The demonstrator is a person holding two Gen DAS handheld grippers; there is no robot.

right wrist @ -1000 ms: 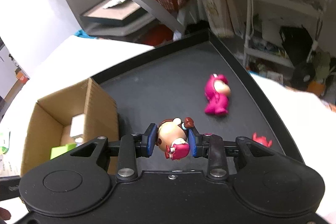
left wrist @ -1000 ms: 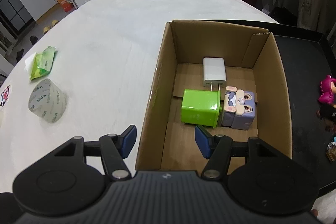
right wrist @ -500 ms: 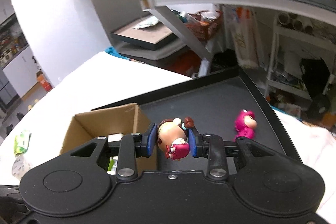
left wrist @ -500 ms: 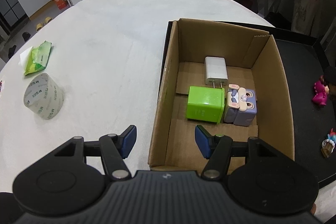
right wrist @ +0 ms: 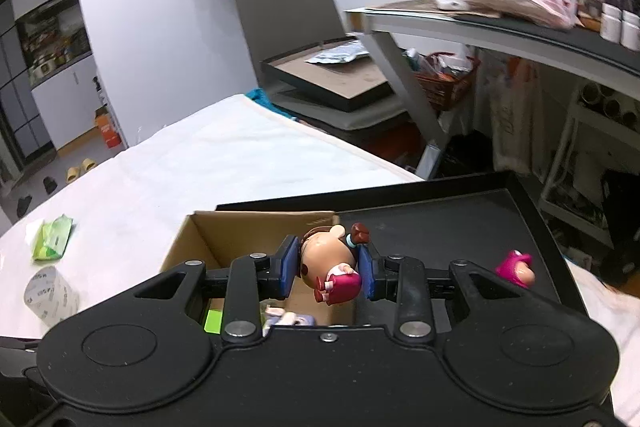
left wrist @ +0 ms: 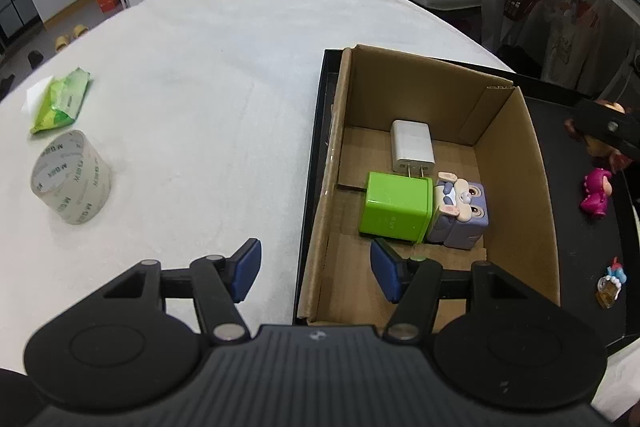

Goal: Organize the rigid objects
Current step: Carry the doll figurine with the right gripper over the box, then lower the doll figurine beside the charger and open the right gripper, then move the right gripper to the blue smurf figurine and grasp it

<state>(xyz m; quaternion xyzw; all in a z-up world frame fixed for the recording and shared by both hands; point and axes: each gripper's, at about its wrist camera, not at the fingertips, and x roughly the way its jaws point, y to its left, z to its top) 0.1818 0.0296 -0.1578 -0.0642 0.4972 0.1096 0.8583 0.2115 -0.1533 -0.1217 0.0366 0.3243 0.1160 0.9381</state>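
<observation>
An open cardboard box (left wrist: 516,163) stands in a black tray (left wrist: 580,223) and holds a white charger (left wrist: 412,145), a green charger (left wrist: 394,211) and a lilac rabbit cube toy (left wrist: 460,213). My left gripper (left wrist: 316,269) is open, straddling the box's near left wall. My right gripper (right wrist: 328,265) is shut on a small doll figure (right wrist: 330,259) with a pink dress, held above the box's (right wrist: 248,231) right wall. The doll (left wrist: 600,147) also shows at the right edge of the left wrist view. A pink figure (left wrist: 596,191) lies on the tray.
On the white tablecloth (left wrist: 208,75) left of the box sit a roll of clear tape (left wrist: 72,183) and a green wipes packet (left wrist: 60,101). A small trinket (left wrist: 610,287) lies on the tray's near right. Shelves and a metal table frame (right wrist: 404,75) stand behind.
My right gripper has lifted the doll off the tray and carried it left toward the box. My left gripper has drawn back and left a little, staying open.
</observation>
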